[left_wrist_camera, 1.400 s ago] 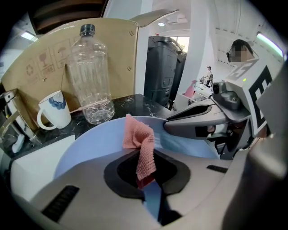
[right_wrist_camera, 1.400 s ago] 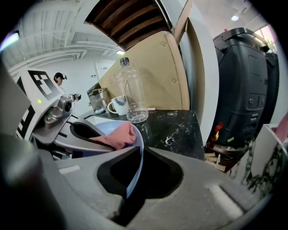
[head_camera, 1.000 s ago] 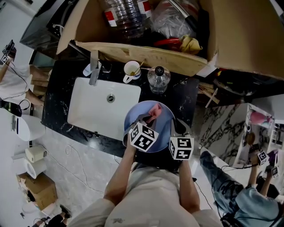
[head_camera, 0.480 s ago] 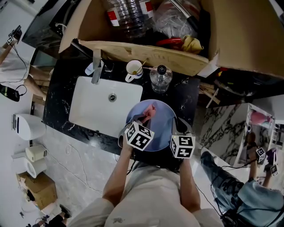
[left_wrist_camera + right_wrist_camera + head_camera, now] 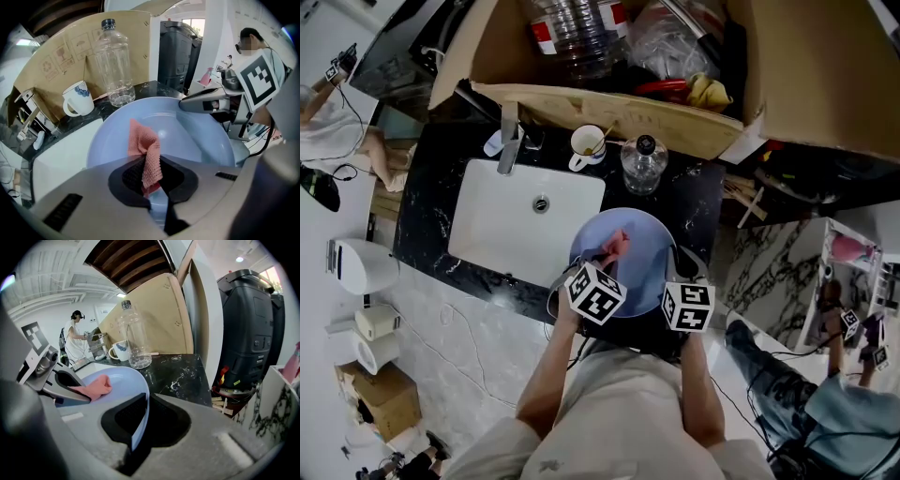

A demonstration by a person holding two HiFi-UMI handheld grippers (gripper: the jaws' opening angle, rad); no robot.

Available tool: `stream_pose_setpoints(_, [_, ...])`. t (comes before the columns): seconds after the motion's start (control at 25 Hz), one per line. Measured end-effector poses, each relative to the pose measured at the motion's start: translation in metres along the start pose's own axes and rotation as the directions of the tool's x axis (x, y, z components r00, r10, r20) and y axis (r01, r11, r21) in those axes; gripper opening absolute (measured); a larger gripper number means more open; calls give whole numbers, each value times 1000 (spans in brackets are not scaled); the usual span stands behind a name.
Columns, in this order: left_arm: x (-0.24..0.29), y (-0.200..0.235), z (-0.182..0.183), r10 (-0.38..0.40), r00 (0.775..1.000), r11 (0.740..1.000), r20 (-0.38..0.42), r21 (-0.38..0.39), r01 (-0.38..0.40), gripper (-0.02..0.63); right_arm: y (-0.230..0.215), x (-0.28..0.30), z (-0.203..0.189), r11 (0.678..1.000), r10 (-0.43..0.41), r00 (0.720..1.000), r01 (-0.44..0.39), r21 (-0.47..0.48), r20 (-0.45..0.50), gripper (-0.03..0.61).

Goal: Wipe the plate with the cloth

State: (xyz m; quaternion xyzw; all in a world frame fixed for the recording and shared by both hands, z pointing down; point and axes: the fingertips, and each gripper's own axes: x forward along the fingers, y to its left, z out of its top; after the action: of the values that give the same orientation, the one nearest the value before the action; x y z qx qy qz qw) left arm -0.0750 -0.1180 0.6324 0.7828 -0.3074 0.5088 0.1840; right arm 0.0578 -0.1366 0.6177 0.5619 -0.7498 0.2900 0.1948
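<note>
A pale blue plate [image 5: 642, 255] is held over the black counter beside the sink. My right gripper [image 5: 138, 425] is shut on the plate's [image 5: 123, 380] right rim. My left gripper [image 5: 152, 180] is shut on a pink cloth [image 5: 146, 152], which lies on the plate's [image 5: 197, 140] inner face near its middle. In the head view the cloth [image 5: 615, 246] shows just beyond the left gripper [image 5: 602, 265]; the right gripper [image 5: 677, 272] sits at the plate's near right edge.
A white sink [image 5: 511, 230] with a tap [image 5: 506, 141] lies left of the plate. A white mug [image 5: 585, 145] and a clear plastic bottle [image 5: 642, 164] stand behind it on the black counter [image 5: 689, 202]. A large cardboard box [image 5: 787, 75] of clutter overhangs the back.
The left gripper has drawn the cloth back toward me across the plate, from near the far rim to the plate's middle. The right gripper has kept its hold on the rim.
</note>
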Motion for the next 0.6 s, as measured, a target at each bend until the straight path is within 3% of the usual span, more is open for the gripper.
stream_pose_setpoints(0.6, [-7, -26, -17, -59, 996, 997, -65, 43, 62, 32, 0, 0, 0, 1000, 4, 1000, -4, 3, -3, 32])
